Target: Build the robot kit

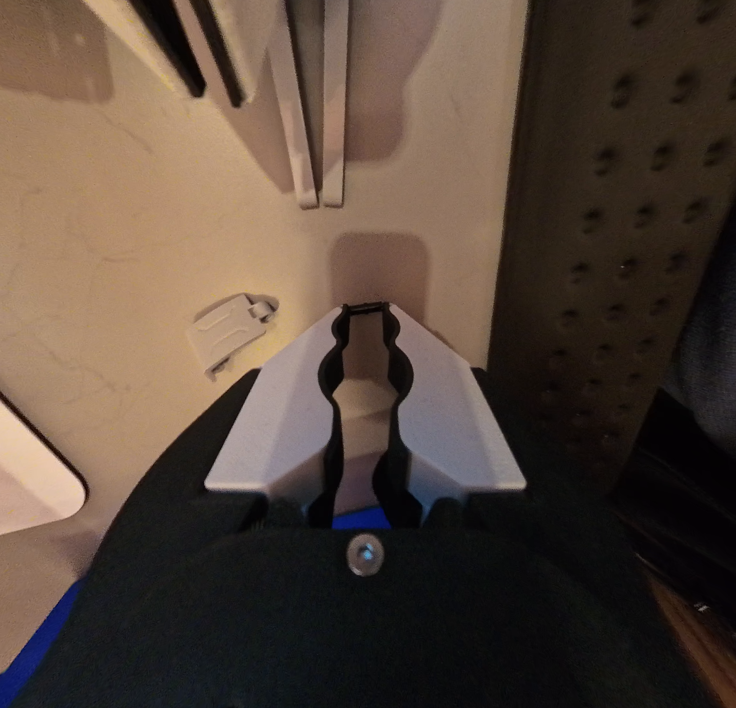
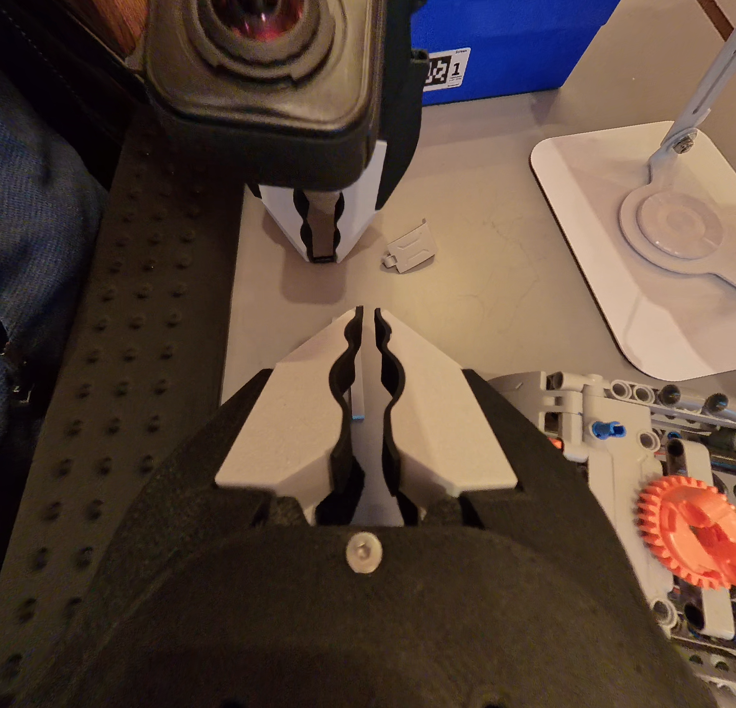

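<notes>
Between the tips of the left tongs sits a small black piece, pinched there just above the desk; the rest of the gap behind the tips stays clear, and pale desk shows through it. Just to the left of these tongs lies a small grey clip-shaped panel, flat on the desk and apart from them; ahead of them hang two white slats side by side; to their right runs a black perforated board.

From the right wrist view, the left tongs point back toward the right tongs, tip facing tip, near but not touching, with bare desk between them; a camera sits on top of the left tool. The right tongs are drawn almost together, a thin slit left at the tips; a thin pale-grey strip with a blue end shows in the gap against the left pad, and I cannot tell whether it is gripped. The grey panel lies ahead and a little right of the right tongs. Just to their right stands a grey building-brick assembly with an orange gear; farther ahead on the right is a white stand base, and beyond it a blue box; the perforated board lies to their left.
</notes>
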`<state>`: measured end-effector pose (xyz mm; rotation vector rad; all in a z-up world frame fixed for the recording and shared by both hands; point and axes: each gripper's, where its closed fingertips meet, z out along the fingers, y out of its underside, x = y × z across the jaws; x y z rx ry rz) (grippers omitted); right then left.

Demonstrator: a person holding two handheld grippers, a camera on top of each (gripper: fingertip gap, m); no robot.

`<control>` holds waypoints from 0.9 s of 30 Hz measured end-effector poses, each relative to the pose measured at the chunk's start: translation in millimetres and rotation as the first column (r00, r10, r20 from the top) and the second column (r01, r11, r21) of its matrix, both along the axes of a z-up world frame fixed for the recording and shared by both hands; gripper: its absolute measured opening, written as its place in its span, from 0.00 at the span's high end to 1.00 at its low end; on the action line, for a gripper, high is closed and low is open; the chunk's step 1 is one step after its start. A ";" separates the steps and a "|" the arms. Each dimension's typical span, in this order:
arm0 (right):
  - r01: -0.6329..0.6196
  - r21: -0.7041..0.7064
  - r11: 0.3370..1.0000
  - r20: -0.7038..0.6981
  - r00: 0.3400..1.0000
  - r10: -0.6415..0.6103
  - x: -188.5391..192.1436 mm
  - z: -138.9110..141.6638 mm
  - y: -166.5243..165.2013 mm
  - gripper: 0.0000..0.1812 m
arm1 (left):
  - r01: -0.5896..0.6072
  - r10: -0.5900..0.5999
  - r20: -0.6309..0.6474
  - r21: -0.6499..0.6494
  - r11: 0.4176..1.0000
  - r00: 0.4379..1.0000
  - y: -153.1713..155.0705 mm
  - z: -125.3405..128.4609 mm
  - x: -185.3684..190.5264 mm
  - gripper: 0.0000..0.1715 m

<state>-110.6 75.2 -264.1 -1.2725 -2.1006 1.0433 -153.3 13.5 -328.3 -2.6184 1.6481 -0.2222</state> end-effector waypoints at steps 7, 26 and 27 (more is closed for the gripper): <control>0.006 0.001 1.000 -0.002 1.000 -0.006 0.5 -0.2 1.8 0.98 | -0.035 0.033 0.064 0.039 0.999 0.997 5.2 9.4 -0.7 0.87; 0.002 -0.001 1.000 0.008 1.000 -0.002 -0.8 -4.7 0.4 0.98 | -0.427 0.427 -0.007 -0.014 0.904 0.904 -94.2 47.0 -188.2 0.91; 0.003 -0.001 1.000 0.010 1.000 -0.003 -0.7 -5.2 0.9 0.98 | -0.402 0.403 0.008 -0.043 0.915 0.915 -99.2 36.9 -182.5 0.90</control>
